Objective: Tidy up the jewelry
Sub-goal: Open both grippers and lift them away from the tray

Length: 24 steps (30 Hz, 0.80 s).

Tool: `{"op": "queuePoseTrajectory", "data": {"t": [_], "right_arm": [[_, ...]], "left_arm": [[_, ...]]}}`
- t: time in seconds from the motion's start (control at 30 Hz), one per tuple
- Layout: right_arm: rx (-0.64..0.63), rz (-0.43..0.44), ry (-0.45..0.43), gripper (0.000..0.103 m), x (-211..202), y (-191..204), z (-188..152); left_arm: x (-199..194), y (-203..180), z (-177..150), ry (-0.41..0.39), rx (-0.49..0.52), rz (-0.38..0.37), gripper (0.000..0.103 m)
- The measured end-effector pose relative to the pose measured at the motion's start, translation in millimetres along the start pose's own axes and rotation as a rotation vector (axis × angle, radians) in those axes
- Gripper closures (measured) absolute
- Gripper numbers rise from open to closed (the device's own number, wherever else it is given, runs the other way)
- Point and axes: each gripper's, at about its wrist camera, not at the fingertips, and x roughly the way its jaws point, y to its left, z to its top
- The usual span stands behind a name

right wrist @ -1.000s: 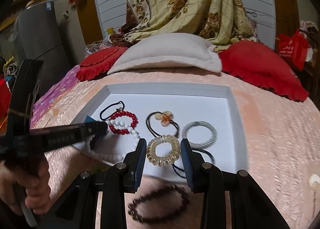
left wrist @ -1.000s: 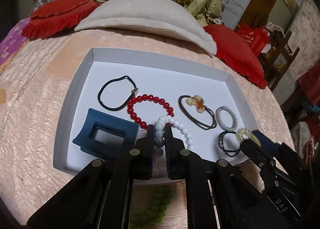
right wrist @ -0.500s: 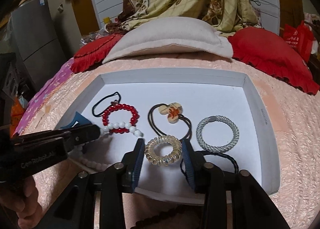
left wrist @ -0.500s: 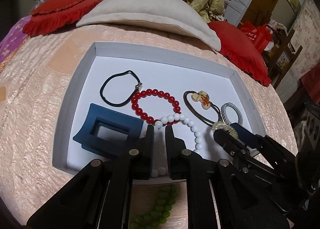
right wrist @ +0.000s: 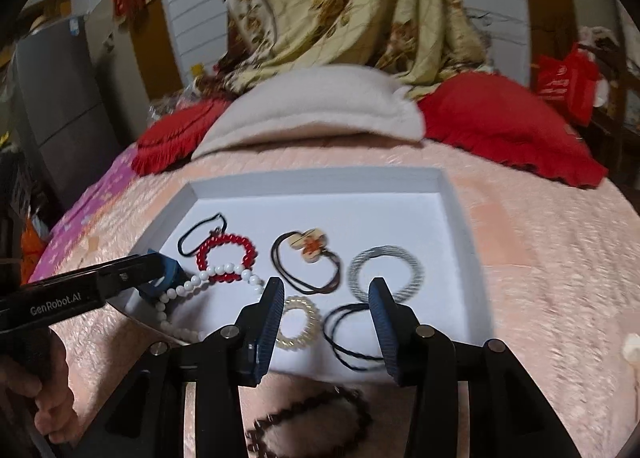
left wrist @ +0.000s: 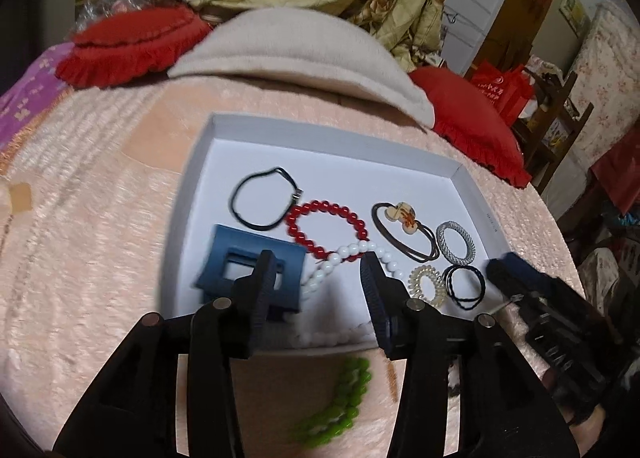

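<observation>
White beads [left wrist: 352,258] lie between your left gripper's [left wrist: 318,278] fingers, jaws opening, pads off the strand. One end of the strand drapes over the tray's [left wrist: 472,186] near rim, the rest curls inside toward the red beads [left wrist: 326,226] and touches them. Your left fingertips sit over the near tray edge, left finger in front of the blue clip [left wrist: 248,270].

Your right gripper [right wrist: 322,298] is released, nothing pinched. The coil tie [right wrist: 300,324] lies just behind its left finger, partly hidden; the black cord tie [right wrist: 348,332] lies between the fingers, near the right one.

Nearest you, outside the tray on the pink bedspread [left wrist: 80,258]: green beads [left wrist: 340,398] under the left gripper, dark beads [right wrist: 312,414] under the right.

Farther in the tray: flower tie [right wrist: 308,258], grey tie [right wrist: 386,270], black loop [left wrist: 264,198]. Beyond: beige pillow [right wrist: 316,110], red cushions [right wrist: 508,122].
</observation>
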Motion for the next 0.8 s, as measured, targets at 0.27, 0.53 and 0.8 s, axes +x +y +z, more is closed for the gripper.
{"op": "queuePoseTrajectory", "data": {"t": [0.27, 0.53, 0.8], "right_arm": [[0.087, -0.169, 0.018, 0.047, -57, -31, -44], [0.173, -0.215, 0.133, 0.047, -49, -58, -83], [0.142, -0.22, 0.142, 0.046, -43, -56, -84]], "left_arm": [[-33, 11, -48, 0.027, 0.082, -0.02, 0.053], [-12, -24, -87, 0.123, 0.239, -0.03, 0.053], [-1, -22, -83, 0.129, 0.247, -0.03, 0.053]]}}
